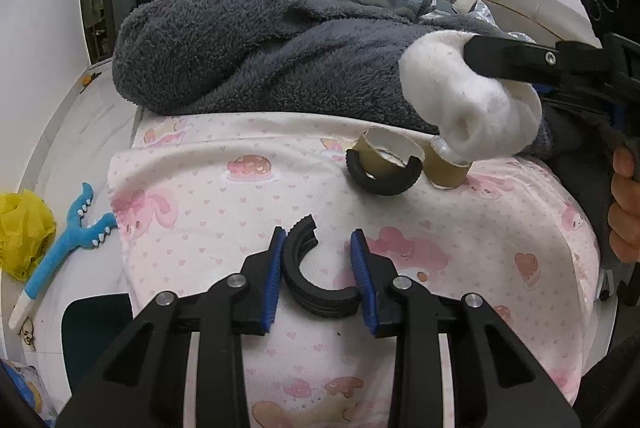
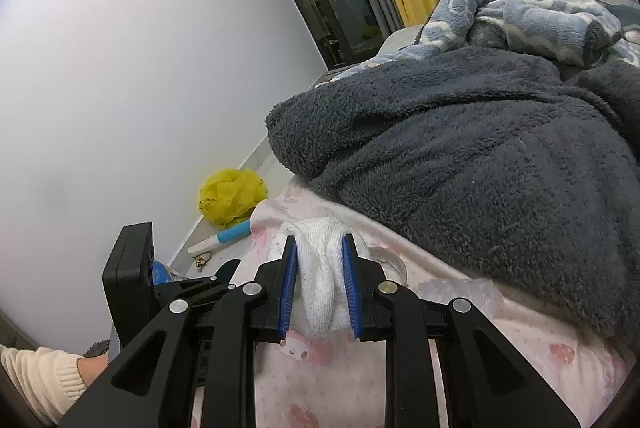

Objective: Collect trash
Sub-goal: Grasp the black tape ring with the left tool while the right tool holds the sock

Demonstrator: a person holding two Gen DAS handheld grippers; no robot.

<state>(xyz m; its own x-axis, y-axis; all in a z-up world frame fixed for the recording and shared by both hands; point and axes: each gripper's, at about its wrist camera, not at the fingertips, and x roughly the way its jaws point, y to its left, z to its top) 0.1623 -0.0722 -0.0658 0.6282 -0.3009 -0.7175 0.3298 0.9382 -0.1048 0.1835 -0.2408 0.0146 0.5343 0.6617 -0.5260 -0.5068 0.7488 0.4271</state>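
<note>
A black half-ring of ridged rubber (image 1: 316, 292) lies on the pink-patterned bed sheet (image 1: 200, 195). My left gripper (image 1: 318, 240) is shut on it, with a blue pad touching each side. A second black half-ring (image 1: 384, 183) lies farther back, curled around a torn cardboard tube (image 1: 380, 147). Another cardboard tube (image 1: 446, 169) stands just right of it. My right gripper (image 2: 320, 244) is shut on a white sock (image 2: 322, 284). In the left wrist view the sock (image 1: 460, 99) hangs above the tubes from a black finger (image 1: 508, 59).
A dark grey fleece blanket (image 1: 248, 51) and a blue patterned one (image 2: 520, 11) are heaped behind. On the floor left of the bed lie a yellow plastic bag (image 2: 232, 199) and a blue toy (image 1: 68, 240). A person's hand (image 1: 624, 220) holds the right gripper's handle.
</note>
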